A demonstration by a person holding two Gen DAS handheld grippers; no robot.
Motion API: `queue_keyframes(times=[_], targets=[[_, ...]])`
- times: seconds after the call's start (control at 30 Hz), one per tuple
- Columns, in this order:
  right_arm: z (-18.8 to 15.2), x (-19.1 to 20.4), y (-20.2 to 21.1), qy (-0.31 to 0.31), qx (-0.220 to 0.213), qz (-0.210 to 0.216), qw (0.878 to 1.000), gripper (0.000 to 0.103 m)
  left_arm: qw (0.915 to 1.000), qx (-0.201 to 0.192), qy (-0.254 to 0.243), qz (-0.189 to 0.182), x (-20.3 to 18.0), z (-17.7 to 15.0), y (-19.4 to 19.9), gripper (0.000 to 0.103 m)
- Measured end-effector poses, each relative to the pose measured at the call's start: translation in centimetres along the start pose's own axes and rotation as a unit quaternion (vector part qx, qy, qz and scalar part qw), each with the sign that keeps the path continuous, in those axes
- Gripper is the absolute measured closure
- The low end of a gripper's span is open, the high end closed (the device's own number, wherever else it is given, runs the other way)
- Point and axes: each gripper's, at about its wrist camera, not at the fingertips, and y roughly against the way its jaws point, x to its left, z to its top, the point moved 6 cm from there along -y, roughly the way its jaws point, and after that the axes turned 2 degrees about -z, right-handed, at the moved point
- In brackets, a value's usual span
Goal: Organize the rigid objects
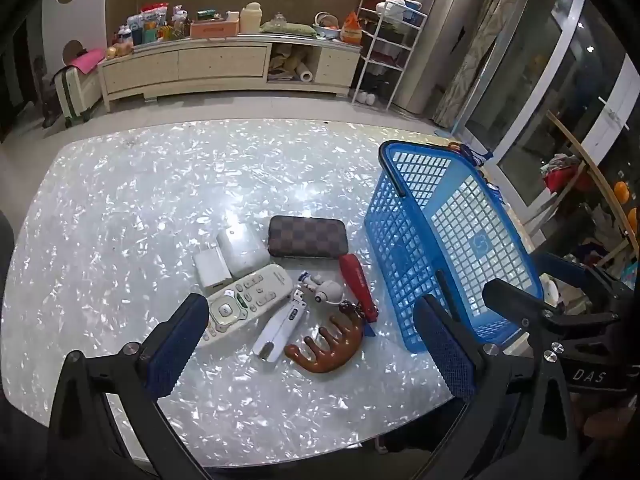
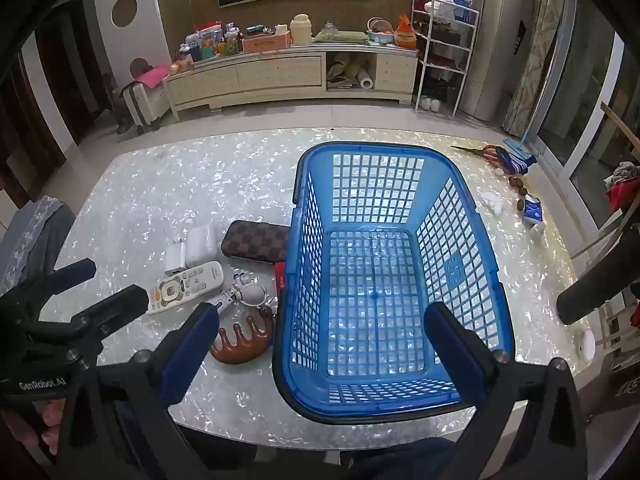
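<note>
table (image 1: 120, 208): pearly white mosaic top, bears all items below.
blue basket (image 2: 460, 216): lattice plastic, upright, nothing in it, on the table's right part, just right of the small-item cluster.
right gripper (image 2: 320, 344): above the basket's near rim, jaws wide apart, nothing between the pads; pointing steeply down.
left gripper (image 1: 308, 340): above the near edge of the cluster, jaws wide apart, holding nothing; pointing steeply down.
checkered case (image 1: 307, 237): brown, flat, at the far side of the cluster, near the basket's left wall.
remote control (image 1: 246, 300): white, lying diagonally, partly behind the left gripper's left finger.
white earbud case (image 1: 242, 250): just left of the checkered case.
wooden comb (image 1: 332, 346): brown, wide-toothed, nearest item.
red-handled tool (image 1: 358, 282): beside the basket's left wall.
white charger block (image 1: 211, 270): touching the earbud case and the remote.
white clipper-like tool (image 1: 280, 326): between remote and comb.
small robot figure (image 1: 326, 288): white, on a keyring, above the comb.
</note>
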Motion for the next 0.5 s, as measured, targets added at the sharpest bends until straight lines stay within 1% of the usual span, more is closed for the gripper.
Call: queue_keyframes(times=[0.07, 0.1, 0.17, 0.3, 0.5], targets=[[0.01, -0.02, 0.08, 0.0, -0.002, 0.0, 1.0, 0.0, 1.0, 0.0, 0.005, 0.0, 0.24, 0.16, -0.1, 0.0], [-0.01, -0.01, 0.16, 0.0, -0.003, 0.001, 1.0, 0.0, 0.9997, -0.016, -0.013, 0.01, 0.02, 0.15, 0.15, 0.0], [-0.08, 0.1, 0.42, 0.001, -0.005, 0.002, 1.0, 0.0, 0.9996, -0.017, -0.015, 0.016, 0.04, 0.17, 0.22, 0.0], [-0.08, 0.28, -0.3, -0.001, 0.006, 0.007, 1.0, 0.0, 0.9994, -0.02, -0.019, 0.021, -0.14, 0.14, 0.49, 0.0], [-0.17, 0.37, -0.18, -0.004, 0.01, 0.012, 1.0, 0.0, 0.9996, -0.015, -0.016, 0.02, -0.28, 0.33, 0.04, 0.0]])
